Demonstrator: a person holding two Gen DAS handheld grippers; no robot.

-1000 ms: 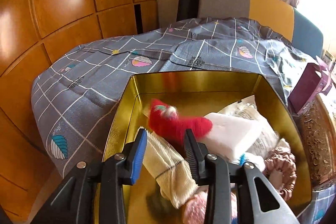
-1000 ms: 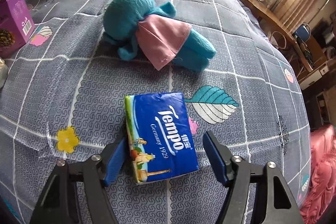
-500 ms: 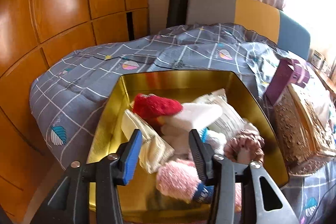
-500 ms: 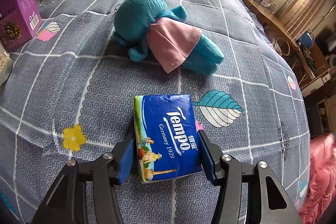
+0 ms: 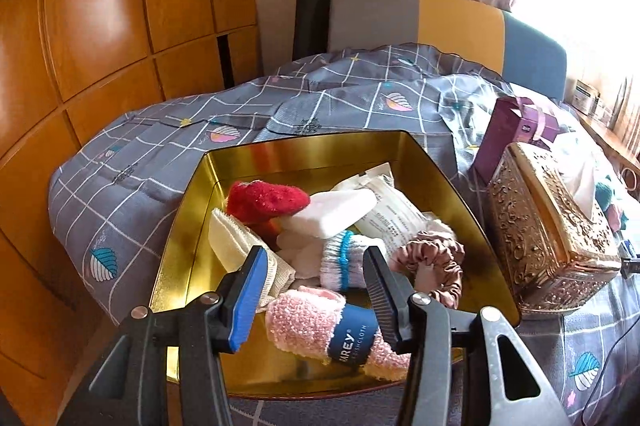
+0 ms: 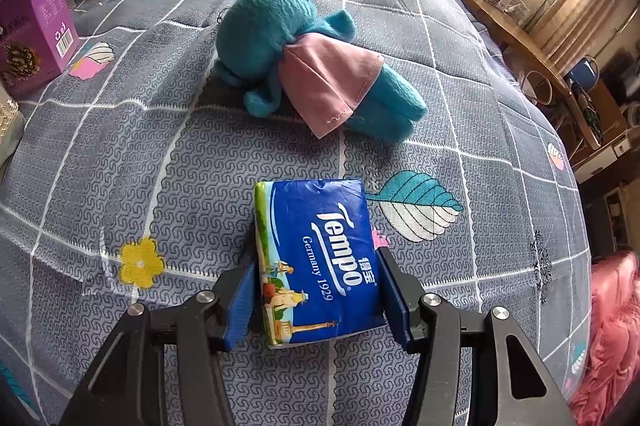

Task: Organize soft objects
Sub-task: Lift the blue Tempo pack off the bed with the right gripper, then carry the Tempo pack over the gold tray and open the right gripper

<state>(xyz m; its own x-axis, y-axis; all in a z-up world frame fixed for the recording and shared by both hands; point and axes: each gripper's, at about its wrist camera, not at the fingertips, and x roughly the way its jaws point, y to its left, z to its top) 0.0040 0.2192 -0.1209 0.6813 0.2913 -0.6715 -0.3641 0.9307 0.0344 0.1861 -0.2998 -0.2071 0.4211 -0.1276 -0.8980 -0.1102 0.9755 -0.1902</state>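
- Since a second ago, right gripper [image 6: 316, 290] closes from wide onto the tissue pack [image 6: 316, 258] on the bedspread [image 6: 160, 154]; left gripper [image 5: 310, 290] backs off above the gold tin [image 5: 192, 250], jaws apart, empty.
- Slick wrapping may slip, judging by the pads' rear-edge hold.
- Overfilled tin could shed the pink cloth roll [image 5: 320, 326].

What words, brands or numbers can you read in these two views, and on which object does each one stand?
"Tempo" on the tissue pack.
"Germany 1929" on the same pack; the two characters beside the brand are too small to read.
"DISHCLOTH" on the blue band around the pink cloth; the larger word above ends "REY", its start hidden.
Print on the white packet: too small.
Text and barcode on the purple box: blurred.
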